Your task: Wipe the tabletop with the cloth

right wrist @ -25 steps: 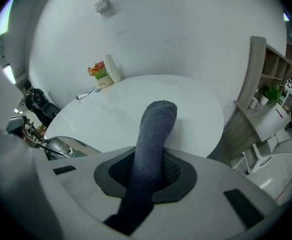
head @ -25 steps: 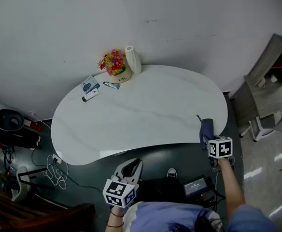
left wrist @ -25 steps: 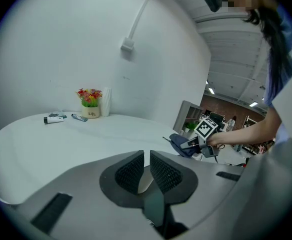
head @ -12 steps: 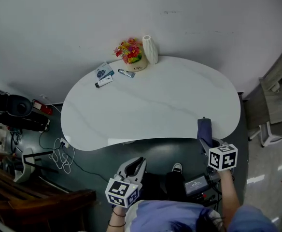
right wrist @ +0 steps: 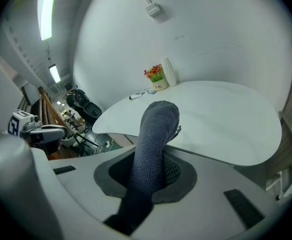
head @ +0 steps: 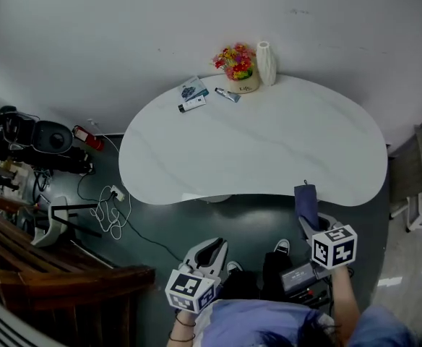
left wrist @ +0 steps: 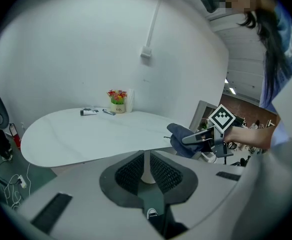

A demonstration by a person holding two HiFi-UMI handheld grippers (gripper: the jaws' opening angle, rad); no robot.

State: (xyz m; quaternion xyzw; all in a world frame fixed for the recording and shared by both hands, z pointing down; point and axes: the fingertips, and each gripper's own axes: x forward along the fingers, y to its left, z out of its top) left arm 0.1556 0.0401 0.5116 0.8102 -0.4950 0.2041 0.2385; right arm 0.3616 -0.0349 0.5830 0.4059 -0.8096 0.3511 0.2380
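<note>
1. The right tool (head: 310, 220) is clamped on the dark blue cloth (head: 306, 199). In the right gripper view the cloth (right wrist: 155, 134) stands up between the two jaws as a rolled column, and its rounded top reaches past them towards the table (right wrist: 226, 119).
2. From the head view, the cloth's far tip is at the near rim of the white table (head: 269, 150), at about 5 o'clock on the tabletop. The rest of it hangs over the dark floor (head: 247, 223).
3. The left tool (head: 212, 247) is off the table, out at about 7 o'clock. Its jaws are a narrow slit apart with nothing between them. The left gripper view shows the table's pedestal (left wrist: 145, 165) through the slit.
4. A pot of flowers (head: 240, 65) and a white vase (head: 266, 62) stand at the far rim, around 12 o'clock.
5. Against half a second ago, the table shows further right and higher in the head view. More floor lies between its near rim and the left tool, and the cloth overlaps the rim less.
</note>
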